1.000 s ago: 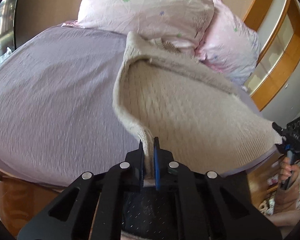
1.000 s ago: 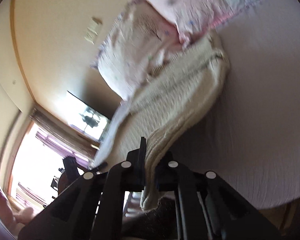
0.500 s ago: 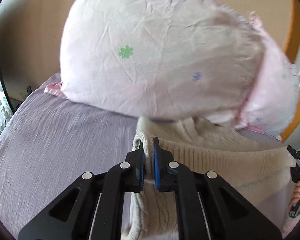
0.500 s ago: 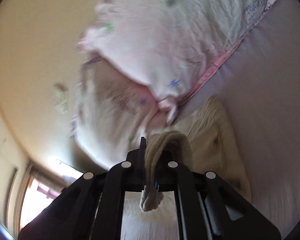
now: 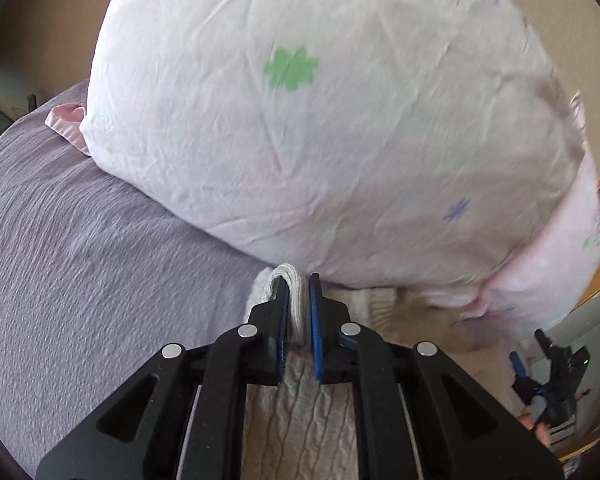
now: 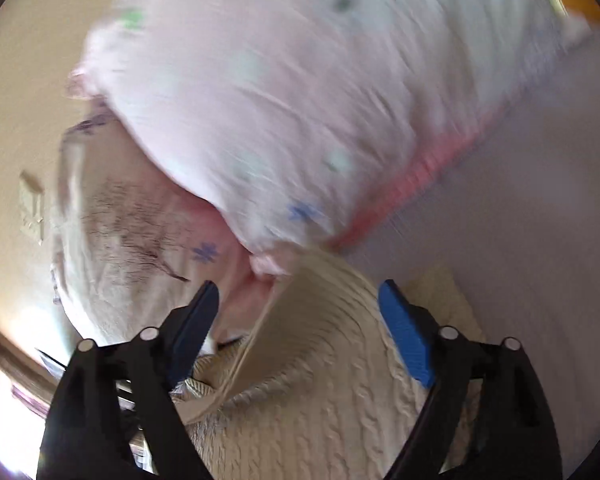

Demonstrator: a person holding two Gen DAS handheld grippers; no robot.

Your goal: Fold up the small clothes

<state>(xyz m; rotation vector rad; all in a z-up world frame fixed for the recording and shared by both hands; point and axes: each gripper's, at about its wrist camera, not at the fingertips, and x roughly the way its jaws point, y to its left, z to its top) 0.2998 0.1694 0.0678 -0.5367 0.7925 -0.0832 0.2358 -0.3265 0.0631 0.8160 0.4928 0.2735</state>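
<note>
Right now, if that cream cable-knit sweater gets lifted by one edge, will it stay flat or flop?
Probably flop: the cable-knit sweater already curls and sags between the open right hand-held gripper fingers. Its edge bunches into a loop inside the left hand-held gripper, suggesting soft, grippy knit, unlikely to slip.

We look out from the left gripper (image 5: 299,304), low over the bed (image 5: 80,264) and very close to the big pillow (image 5: 320,120). We also look from the right gripper (image 6: 298,312), tipped sideways and just as close. Both views share the pillow (image 6: 300,100), the bed (image 6: 540,220) and the sweater (image 6: 320,420).
</note>
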